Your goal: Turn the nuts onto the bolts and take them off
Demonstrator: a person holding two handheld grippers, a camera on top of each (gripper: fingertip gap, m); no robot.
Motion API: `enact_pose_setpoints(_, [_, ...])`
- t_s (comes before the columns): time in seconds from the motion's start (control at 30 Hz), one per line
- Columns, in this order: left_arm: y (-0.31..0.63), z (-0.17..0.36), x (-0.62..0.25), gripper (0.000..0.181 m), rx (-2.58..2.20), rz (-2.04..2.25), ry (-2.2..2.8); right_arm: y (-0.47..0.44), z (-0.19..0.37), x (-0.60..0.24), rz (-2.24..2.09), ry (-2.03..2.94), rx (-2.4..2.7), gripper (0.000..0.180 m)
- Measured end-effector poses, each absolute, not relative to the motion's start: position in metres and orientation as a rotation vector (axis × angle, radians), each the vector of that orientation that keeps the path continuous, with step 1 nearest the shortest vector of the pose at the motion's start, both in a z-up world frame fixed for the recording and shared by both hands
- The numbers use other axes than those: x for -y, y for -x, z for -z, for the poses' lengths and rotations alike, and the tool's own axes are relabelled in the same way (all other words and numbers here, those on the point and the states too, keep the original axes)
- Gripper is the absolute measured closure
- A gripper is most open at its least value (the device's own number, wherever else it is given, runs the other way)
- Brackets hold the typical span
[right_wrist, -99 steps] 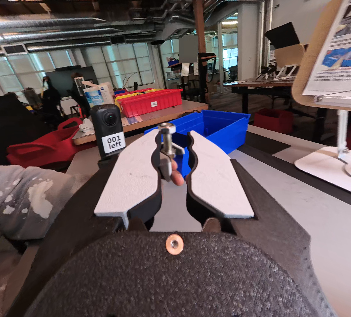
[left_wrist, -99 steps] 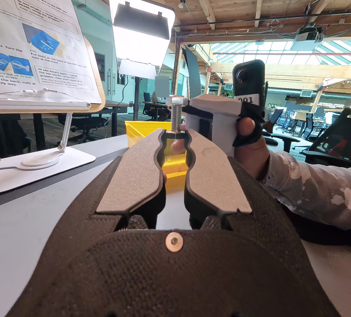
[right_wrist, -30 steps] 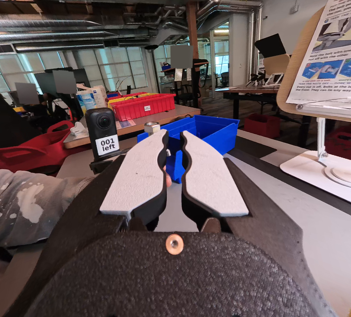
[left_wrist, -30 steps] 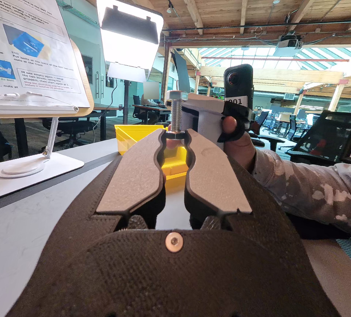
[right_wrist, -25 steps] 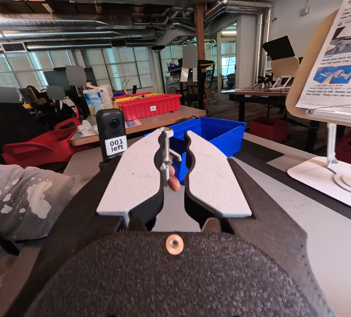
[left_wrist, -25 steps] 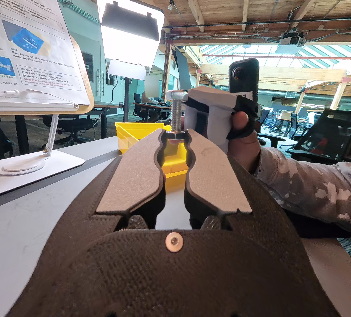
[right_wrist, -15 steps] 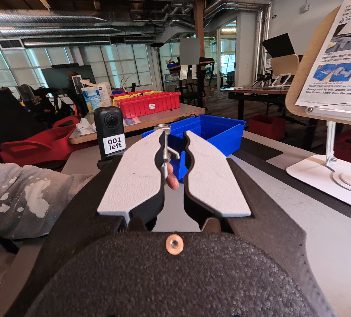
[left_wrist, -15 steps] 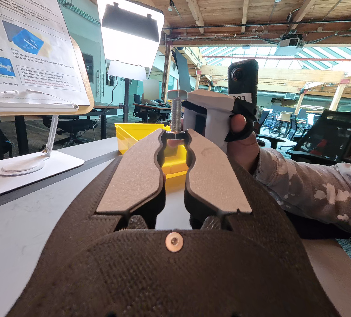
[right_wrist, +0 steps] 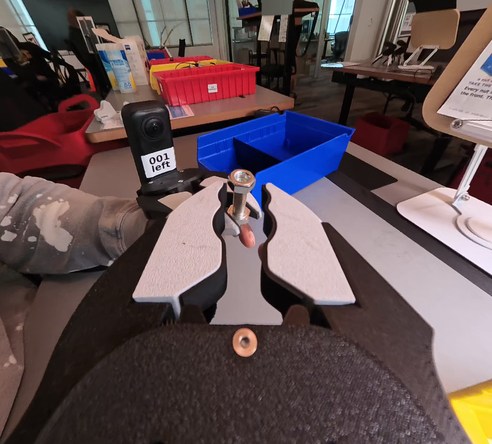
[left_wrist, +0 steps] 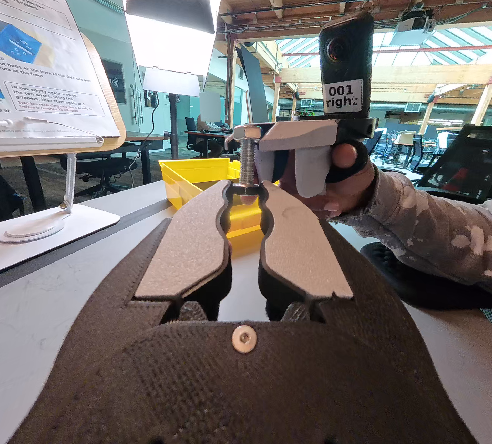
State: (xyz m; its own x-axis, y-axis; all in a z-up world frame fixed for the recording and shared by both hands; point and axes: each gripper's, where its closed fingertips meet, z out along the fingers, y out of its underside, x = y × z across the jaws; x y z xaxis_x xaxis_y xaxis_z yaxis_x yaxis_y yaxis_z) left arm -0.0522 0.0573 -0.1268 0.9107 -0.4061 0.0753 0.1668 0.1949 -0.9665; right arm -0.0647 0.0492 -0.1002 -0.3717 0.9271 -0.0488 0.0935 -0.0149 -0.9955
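Observation:
A steel bolt [left_wrist: 247, 162] stands upright above the table. My left gripper [left_wrist: 246, 188] is shut on the hex head at the bolt's lower end, and a fingertip rests under it. A nut [left_wrist: 247, 133] sits at the bolt's top end. From the right wrist view I look down on the nut [right_wrist: 241, 180], its threaded hole showing, and on the bolt [right_wrist: 238, 203]. My right gripper [right_wrist: 244, 185] lies level with its tips on either side of the nut. Its jaws stand a little wider than the nut.
A yellow bin [left_wrist: 202, 173] sits on the grey table [left_wrist: 66, 298] behind the bolt. A blue divided bin [right_wrist: 306, 154] stands beyond the grippers. An instruction board on a white stand [left_wrist: 53, 220] is at the left, and it shows at the right in the other view [right_wrist: 439, 210]. The tips of both grippers are at nearly the same place.
My right gripper has swung from upright beside the bolt to level at the nut and now looks down on it. My left gripper still holds the bolt in place.

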Motion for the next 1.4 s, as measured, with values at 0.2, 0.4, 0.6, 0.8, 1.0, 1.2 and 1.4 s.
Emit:
enact_pose_setpoints(0.2, [0.050,0.130,-0.058,0.162,-0.233,0.421,1.330,0.060,0.098,-0.049,-1.470,1.048,1.586,0.161])
enact_pose_setpoints(0.4, [0.030,0.115,-0.049,0.162,-0.290,0.583,1.273,0.035,0.084,-0.047,-1.425,0.823,1.779,0.161])
enact_pose_setpoints(0.6, [-0.004,0.113,-0.026,0.162,-0.408,1.082,1.224,0.008,0.082,-0.027,-1.693,0.656,2.006,0.161])
enact_pose_setpoints(0.8, [-0.033,0.107,0.004,0.162,-0.517,1.490,1.109,-0.015,0.077,-0.001,-1.838,0.474,2.224,0.162])
enact_pose_setpoints(1.0, [-0.047,0.105,0.015,0.162,-0.570,1.593,1.071,-0.031,0.046,0.009,-1.957,0.305,2.227,0.162])
enact_pose_setpoints(1.2, [0.021,0.123,-0.051,0.162,-0.223,0.867,1.289,0.034,0.038,-0.115,-1.306,0.895,1.754,0.161])
enact_pose_setpoints(1.4, [0.073,0.133,-0.066,0.162,-0.057,0.483,1.352,0.019,0.174,-0.294,-0.393,1.707,1.564,0.161])
